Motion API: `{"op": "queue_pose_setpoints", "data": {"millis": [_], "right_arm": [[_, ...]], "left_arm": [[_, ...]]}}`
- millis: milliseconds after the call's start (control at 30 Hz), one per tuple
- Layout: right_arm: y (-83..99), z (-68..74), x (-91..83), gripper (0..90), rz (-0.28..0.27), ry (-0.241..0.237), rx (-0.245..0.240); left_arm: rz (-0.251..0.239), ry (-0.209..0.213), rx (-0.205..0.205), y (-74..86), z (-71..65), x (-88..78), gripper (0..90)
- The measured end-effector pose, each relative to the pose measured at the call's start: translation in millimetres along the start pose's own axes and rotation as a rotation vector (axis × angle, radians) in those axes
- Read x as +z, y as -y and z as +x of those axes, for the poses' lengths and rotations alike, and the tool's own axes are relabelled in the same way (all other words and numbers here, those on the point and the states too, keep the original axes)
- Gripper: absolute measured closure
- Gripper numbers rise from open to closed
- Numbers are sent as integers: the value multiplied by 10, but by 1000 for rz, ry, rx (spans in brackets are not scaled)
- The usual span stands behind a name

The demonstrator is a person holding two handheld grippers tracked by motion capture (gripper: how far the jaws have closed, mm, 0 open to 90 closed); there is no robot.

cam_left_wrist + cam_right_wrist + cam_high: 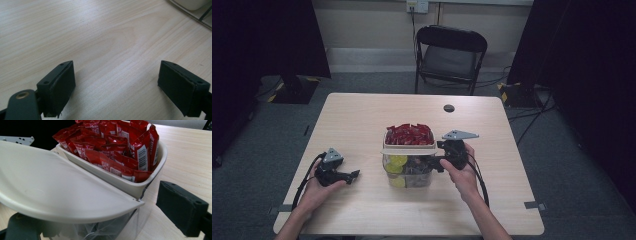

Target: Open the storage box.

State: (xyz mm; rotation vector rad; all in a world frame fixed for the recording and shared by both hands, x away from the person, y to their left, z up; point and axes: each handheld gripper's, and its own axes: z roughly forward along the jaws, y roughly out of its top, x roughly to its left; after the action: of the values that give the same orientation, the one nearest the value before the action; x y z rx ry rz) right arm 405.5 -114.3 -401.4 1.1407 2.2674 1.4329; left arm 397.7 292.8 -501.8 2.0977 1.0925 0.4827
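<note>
Clear container [408, 172], cream lid [408, 150], red sachets [409, 134] on top

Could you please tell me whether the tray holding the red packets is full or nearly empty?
Full: the red packets are heaped above the rim of the cream tray.

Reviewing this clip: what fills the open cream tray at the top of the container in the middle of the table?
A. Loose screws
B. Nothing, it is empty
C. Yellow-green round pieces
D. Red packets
D: the cream tray is packed with red packets; the yellow-green pieces sit lower, inside the clear container.
</note>
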Motion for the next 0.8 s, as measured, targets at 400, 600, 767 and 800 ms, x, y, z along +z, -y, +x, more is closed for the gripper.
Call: {"op": "queue_pose_setpoints", "data": {"millis": [400,600,767,800], "right_arm": [[-43,-16,34,136,-9,-3,10],[-66,-35,54,136,-10,-6,10],[-101,-63,80,135,-16,-10,17],[-101,-63,80,135,-16,-10,17]], "left_arm": [[0,0,1,0,1,0,139],[0,0,0,0,0,0,139],[1,0,1,-1,2,0,139],[1,0,1,-1,2,0,139]]}}
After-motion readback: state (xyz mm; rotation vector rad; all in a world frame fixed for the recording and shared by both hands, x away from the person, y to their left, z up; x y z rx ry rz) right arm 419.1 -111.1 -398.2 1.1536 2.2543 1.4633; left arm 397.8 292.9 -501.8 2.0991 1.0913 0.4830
